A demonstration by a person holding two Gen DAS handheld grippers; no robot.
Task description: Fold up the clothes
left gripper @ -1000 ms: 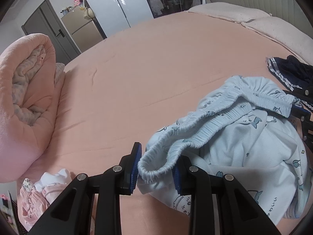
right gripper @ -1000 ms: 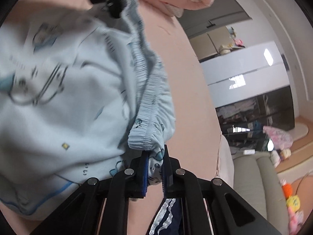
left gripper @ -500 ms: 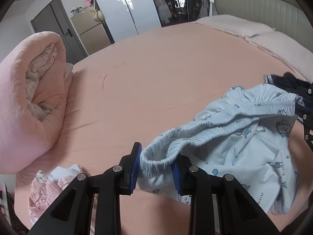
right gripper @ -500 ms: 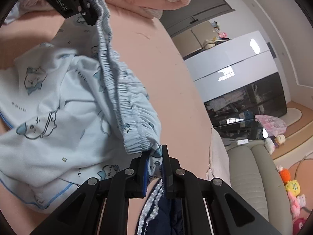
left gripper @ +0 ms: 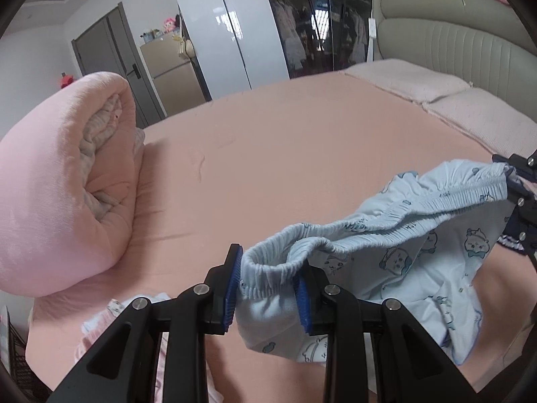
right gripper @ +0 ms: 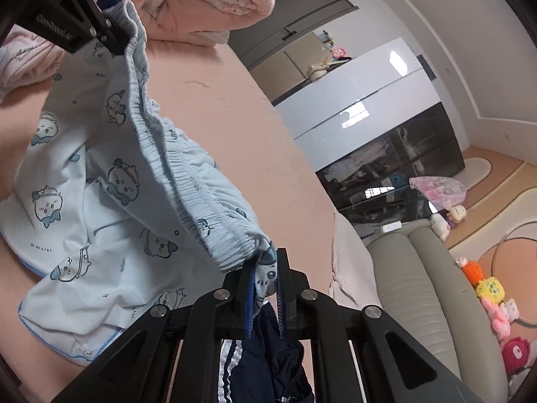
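Light blue pyjama shorts (left gripper: 396,255) printed with cartoon animals hang above the pink bed (left gripper: 285,154), stretched by their elastic waistband between both grippers. My left gripper (left gripper: 268,280) is shut on one bunched end of the waistband. In the right wrist view the shorts (right gripper: 110,194) sag to the left, and my right gripper (right gripper: 265,275) is shut on the other end of the waistband. The left gripper (right gripper: 110,38) shows at the top left there. The shorts' lower hem still rests on the sheet.
A rolled pink duvet (left gripper: 60,181) lies at the bed's left. Pink-and-white clothes (left gripper: 110,322) sit under my left gripper. A dark navy garment with white stripes (right gripper: 268,362) lies below my right gripper. Pillows (left gripper: 470,100) and a grey headboard (left gripper: 446,37) stand at the far right.
Both grippers have risen with the waistband, lifting the shorts off the bed and pulling the band straighter between them. More of the room shows behind.
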